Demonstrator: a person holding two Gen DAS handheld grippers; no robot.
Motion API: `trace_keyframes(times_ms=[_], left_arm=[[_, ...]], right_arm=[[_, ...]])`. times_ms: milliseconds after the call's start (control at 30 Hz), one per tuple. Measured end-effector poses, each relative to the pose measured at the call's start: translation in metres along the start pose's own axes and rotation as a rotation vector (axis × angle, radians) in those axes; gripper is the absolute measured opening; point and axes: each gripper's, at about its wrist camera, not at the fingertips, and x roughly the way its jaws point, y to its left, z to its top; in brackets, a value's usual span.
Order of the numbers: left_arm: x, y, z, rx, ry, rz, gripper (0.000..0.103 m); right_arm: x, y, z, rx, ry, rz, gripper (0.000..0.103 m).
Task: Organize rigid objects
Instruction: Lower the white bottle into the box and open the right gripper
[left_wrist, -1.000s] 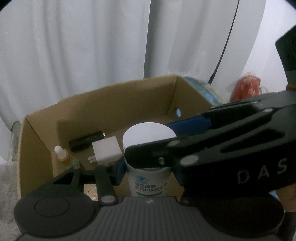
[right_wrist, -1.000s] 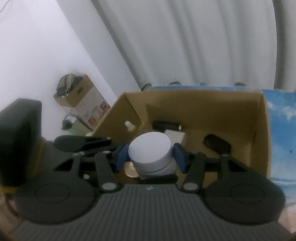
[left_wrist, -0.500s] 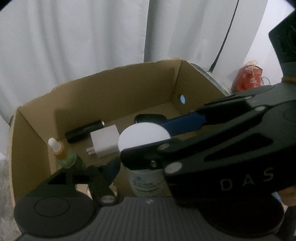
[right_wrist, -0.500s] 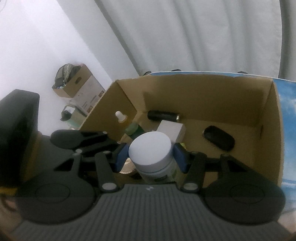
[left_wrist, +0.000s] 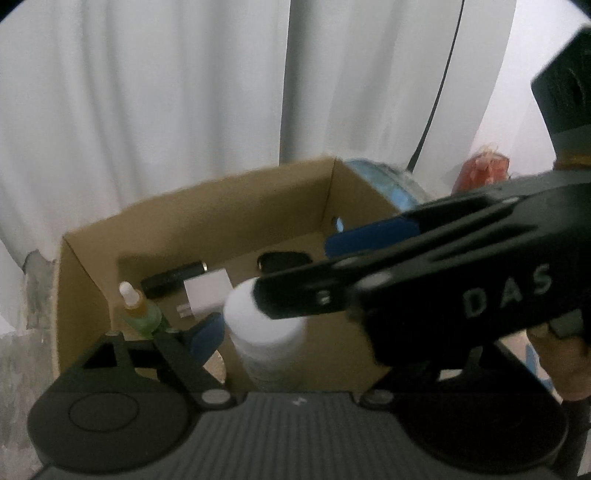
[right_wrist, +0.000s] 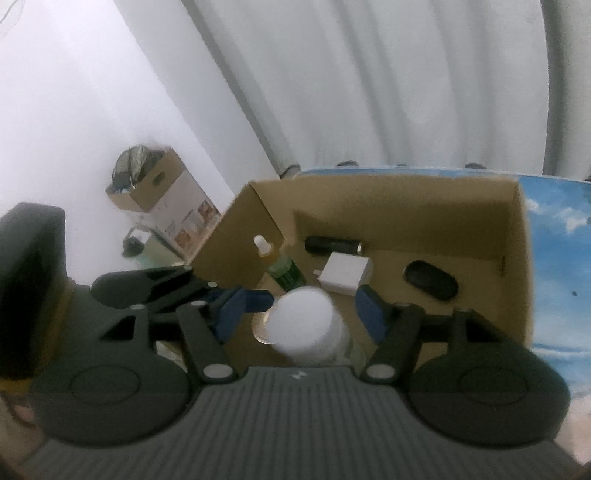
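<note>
A white-capped jar (right_wrist: 303, 323) stands blurred and upright inside the cardboard box (right_wrist: 406, 206), at its near side. My right gripper (right_wrist: 300, 312) straddles it with jaws opening, and a gap shows between each blue pad and the jar. My left gripper (left_wrist: 295, 332) also has opening jaws; its left pad (left_wrist: 205, 332) sits just off the jar (left_wrist: 264, 325), and its right finger is hidden behind the right gripper's body (left_wrist: 443, 280). In the right wrist view the left gripper's fingers (right_wrist: 255, 297) reach in from the left.
The box also holds a black cylinder (right_wrist: 334, 244), a white charger (right_wrist: 345, 277), a black oval case (right_wrist: 430, 280), a dropper bottle (right_wrist: 263, 245), a green bottle (right_wrist: 286, 273) and a gold disc (right_wrist: 260, 328). White curtains hang behind. A blue cloth (right_wrist: 557, 236) lies under the box.
Both pairs of jaws have widened off the jar, which was gripped before. The jar now shows blurred and lower in the box. Both grippers have drawn back a little.
</note>
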Motion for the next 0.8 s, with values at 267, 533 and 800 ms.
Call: trace_keyframes(times_ms=[267,533,800], left_arm=[[-0.059,-0.010,-0.009,-0.010,-0.135,0.006,0.090],[-0.126,-0.015,-0.053,-0.045,-0.244,0.015,0.094],[-0.150,-0.029,-0.130,-0.084,-0.273,0.066,0.095]], right_arm=[[-0.066,0.013,-0.014,0.000,-0.122,0.000,0.069],[-0.144,0.028,-0.062,0.012,-0.251,0.015,0.073],[-0.151,0.017,-0.160,0.212,-0.277,0.116,0.075]])
